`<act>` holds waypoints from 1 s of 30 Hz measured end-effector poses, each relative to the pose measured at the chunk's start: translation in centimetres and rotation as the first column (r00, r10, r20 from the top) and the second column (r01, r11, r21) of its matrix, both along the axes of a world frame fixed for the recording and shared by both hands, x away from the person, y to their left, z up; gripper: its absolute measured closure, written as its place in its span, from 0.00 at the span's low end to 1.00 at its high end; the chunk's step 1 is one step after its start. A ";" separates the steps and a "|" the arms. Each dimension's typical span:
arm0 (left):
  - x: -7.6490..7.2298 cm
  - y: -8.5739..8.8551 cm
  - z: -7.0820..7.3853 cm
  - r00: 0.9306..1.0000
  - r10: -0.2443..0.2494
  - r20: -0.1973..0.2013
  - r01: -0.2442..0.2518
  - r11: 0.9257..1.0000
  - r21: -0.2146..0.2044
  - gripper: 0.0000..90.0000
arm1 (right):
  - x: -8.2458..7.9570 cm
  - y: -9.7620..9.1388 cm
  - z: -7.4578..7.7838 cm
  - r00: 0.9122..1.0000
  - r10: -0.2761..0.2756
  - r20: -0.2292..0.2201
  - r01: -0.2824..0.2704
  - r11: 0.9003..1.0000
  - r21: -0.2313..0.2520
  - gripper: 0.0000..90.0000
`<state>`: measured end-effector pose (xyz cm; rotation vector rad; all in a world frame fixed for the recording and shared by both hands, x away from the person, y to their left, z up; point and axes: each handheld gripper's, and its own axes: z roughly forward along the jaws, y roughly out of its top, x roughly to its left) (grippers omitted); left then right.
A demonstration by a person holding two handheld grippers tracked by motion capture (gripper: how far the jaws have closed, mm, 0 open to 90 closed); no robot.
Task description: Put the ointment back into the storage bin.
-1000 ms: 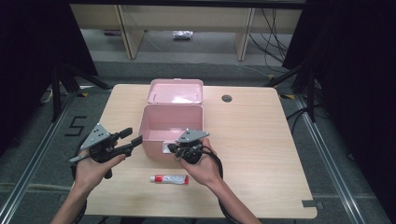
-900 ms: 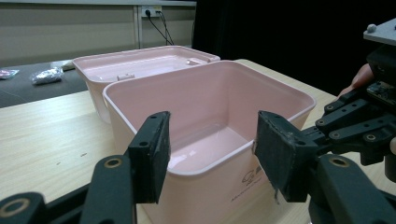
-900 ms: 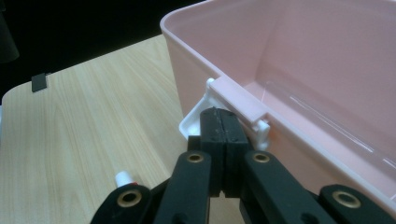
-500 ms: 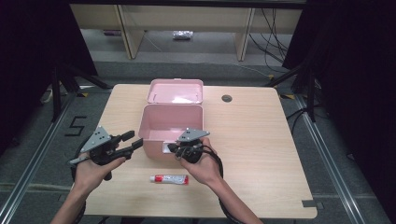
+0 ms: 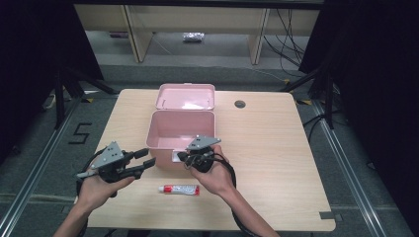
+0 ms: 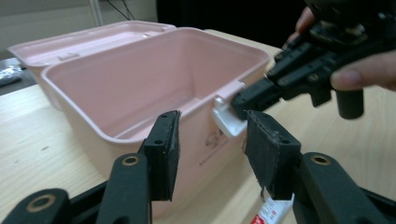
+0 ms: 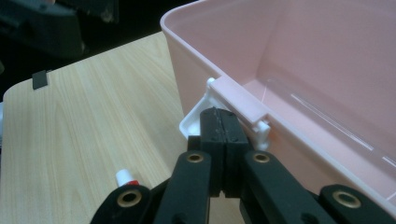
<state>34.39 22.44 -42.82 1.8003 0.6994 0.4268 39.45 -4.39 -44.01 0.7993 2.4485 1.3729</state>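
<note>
1. The pink box (image 5: 181, 132) stands open near the middle of the surface (image 5: 276, 163), its lid (image 5: 186, 96) folded back flat behind it. Inside, it looks empty.
2. A white latch (image 6: 227, 119) hangs on the front wall of the box, on the side facing the person.
3. The right gripper (image 5: 184, 157) has its jaws pressed together, with no gap between the pads. The tip sits at the latch, touching or just under it; in the right gripper view the latch (image 7: 196, 122) lies right at the closed tip. Whether the tip pinches part of the latch I cannot tell.
4. The left gripper (image 5: 146, 163) hovers just beside the front left corner of the box. Its jaws stand apart and have just been closing, with nothing between them; the pads frame the box wall and latch from a short way off.
5. A small red and white tube (image 5: 179, 189) lies on the surface just in front of the box, between the two hands, untouched.
6. As I judge it, the box is already opened and ready. Left to do: pick up the tube, place it inside, and perhaps close the lid.
</note>
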 end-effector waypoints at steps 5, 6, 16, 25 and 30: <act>0.0 -0.7 -0.4 0.997 -0.075 -0.031 0.077 0.995 0.070 0.61 | 0.1 0.0 0.1 1.000 0.010 0.002 -0.010 1.000 -0.007 1.00; 0.1 -0.8 -0.5 0.995 -0.088 -0.040 0.091 0.992 0.087 0.61 | 0.1 0.0 0.1 1.000 0.006 -0.003 -0.006 1.000 -0.007 1.00; 0.3 -2.7 -2.0 0.964 -0.237 -0.118 0.259 0.939 0.226 0.62 | 0.2 0.0 0.2 1.000 0.020 -0.004 -0.020 1.000 -0.010 1.00; 0.7 -4.7 -3.3 0.915 -0.350 -0.199 0.400 0.846 0.353 0.62 | 0.3 0.0 0.2 1.000 0.025 0.010 -0.024 0.999 -0.021 1.00; 1.3 -5.6 -3.8 0.887 -0.389 -0.247 0.461 0.768 0.445 0.62 | 0.3 0.1 0.2 1.000 0.022 -0.005 -0.022 1.000 -0.018 1.00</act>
